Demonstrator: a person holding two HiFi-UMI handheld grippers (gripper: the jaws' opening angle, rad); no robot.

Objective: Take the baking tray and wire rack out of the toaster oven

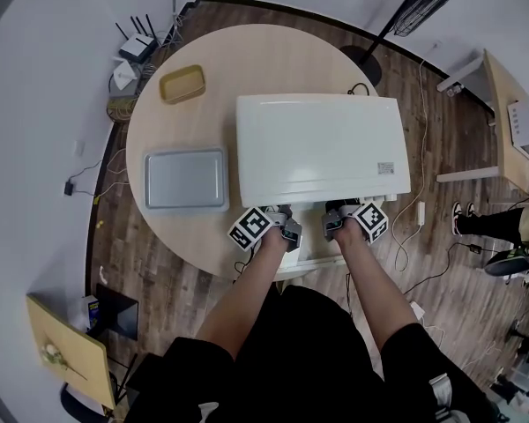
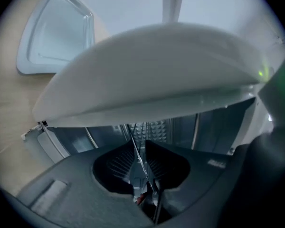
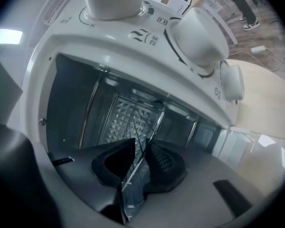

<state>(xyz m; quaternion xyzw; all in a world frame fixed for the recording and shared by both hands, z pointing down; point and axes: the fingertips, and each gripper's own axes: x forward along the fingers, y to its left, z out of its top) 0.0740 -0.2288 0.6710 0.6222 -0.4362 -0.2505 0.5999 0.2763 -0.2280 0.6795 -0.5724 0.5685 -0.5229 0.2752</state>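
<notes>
Left tongs [image 2: 140, 145], right tongs [image 3: 141, 144] tight on thin wire rack [image 2: 133, 137]

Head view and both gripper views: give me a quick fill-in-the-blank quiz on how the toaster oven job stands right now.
1. The baking tray lies on the round table, outside the toaster oven, on its ___ side in the head view.
2. The left gripper and right gripper each pinch a wire of the ___.
3. The oven's door stands ___.
Missing: left; wire rack; open.

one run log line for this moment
left gripper: jaws shut on wire rack | right gripper: jaws shut on wire rack | baking tray: on table beside toaster oven
</notes>
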